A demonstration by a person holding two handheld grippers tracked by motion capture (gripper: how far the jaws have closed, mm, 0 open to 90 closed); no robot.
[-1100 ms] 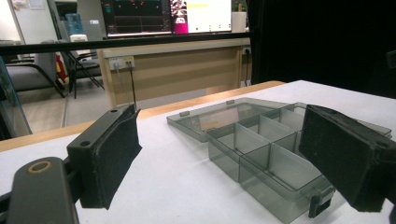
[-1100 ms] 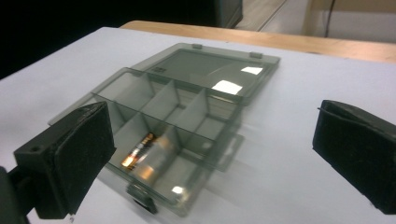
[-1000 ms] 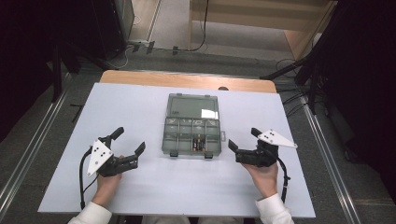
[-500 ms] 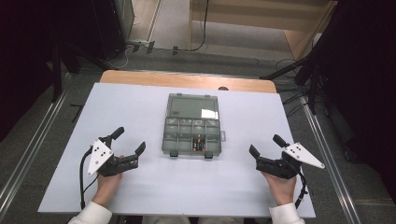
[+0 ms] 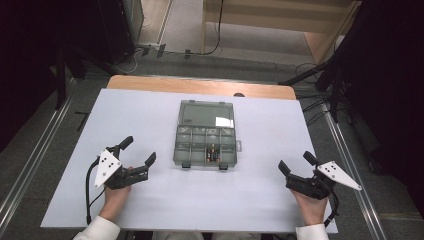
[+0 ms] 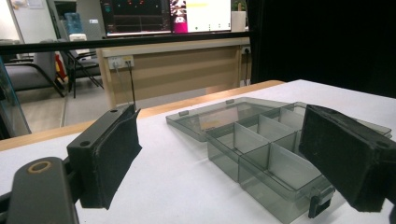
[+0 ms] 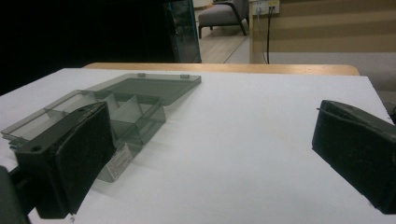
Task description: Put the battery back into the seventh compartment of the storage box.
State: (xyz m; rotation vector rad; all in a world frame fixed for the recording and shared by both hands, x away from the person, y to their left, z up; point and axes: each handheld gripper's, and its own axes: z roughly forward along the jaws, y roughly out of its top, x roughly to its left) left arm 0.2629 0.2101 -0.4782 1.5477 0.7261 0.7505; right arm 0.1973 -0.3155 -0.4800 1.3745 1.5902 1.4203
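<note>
the compartment box (image 5: pixel 205 134) lies at the table middle, lid already open. left gripper (image 5: pixel 138 156) and right gripper (image 5: pixel 295 164) rest beside it, jaws wide, holding nothing; the work inside seems not begun.

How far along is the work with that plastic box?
The compartment box already lies open, lid flat, something small in one near compartment. Nothing is in hand: the left hand-held gripper and right hand-held gripper rest open either side. Handling the contents seems left.

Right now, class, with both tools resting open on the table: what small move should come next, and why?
Probably bring the right tool inward toward the open compartment box: its jaws stand apart, empty, well off the box's right side, near the table's edge.
</note>
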